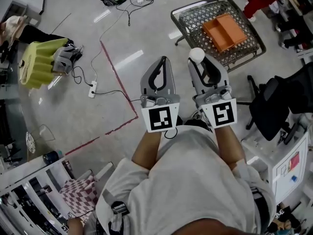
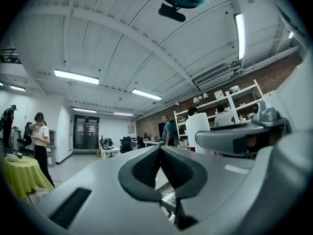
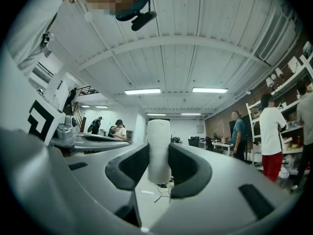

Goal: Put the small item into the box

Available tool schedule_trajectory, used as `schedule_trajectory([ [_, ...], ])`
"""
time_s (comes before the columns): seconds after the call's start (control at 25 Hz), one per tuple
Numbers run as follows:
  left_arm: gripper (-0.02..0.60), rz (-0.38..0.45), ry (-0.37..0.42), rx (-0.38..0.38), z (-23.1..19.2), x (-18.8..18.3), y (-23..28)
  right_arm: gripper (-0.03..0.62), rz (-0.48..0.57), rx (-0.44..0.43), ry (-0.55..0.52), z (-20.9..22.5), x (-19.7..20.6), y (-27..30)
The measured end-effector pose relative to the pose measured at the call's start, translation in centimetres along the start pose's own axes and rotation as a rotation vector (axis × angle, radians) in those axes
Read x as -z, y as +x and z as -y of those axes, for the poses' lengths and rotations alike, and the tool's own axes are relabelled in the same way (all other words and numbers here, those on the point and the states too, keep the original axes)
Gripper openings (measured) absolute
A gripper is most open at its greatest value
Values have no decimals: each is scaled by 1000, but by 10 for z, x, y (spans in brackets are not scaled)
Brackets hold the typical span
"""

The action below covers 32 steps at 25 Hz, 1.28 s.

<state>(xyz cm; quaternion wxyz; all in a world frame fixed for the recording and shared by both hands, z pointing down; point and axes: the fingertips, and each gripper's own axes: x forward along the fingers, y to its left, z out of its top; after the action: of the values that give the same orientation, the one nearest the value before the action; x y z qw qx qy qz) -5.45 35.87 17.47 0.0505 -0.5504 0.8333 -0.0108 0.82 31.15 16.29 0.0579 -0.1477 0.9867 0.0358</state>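
Note:
My right gripper (image 1: 198,58) is shut on a small white cylinder (image 1: 196,55), which stands upright between its dark pads (image 3: 185,169). The right gripper view shows the cylinder (image 3: 159,151) held at mid-height in that gripper (image 3: 159,156). My left gripper (image 1: 163,60) is held beside it on the left, shut with nothing in it; its tips meet in the left gripper view (image 2: 160,150). An orange box (image 1: 224,31) lies in a wire shopping cart (image 1: 254,38) on the floor just ahead and to the right of both grippers.
A yellow-green covered table (image 1: 36,62) stands at the left. Red tape (image 1: 117,82) and a power strip with cables (image 1: 92,88) mark the floor. A black office chair (image 1: 274,104) and white shelving (image 1: 288,165) are at the right. People stand by shelves (image 3: 271,136).

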Motion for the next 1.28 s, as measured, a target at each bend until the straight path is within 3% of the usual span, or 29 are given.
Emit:
schedule_trajectory([
  [0.32,6,-13,-13,-28,-48,10,-9,118,-2,-31,-41,-33,4,31],
  [0.8,6,-13,-59,34,-91,20,-10,118,-46,23,-57,-59,6,51],
  [1.0,6,-12,-68,61,-94,24,-8,118,-40,54,-95,-49,7,50],
  [1.28,6,-32,-83,78,-93,40,18,118,-31,77,-70,-25,18,65],
])
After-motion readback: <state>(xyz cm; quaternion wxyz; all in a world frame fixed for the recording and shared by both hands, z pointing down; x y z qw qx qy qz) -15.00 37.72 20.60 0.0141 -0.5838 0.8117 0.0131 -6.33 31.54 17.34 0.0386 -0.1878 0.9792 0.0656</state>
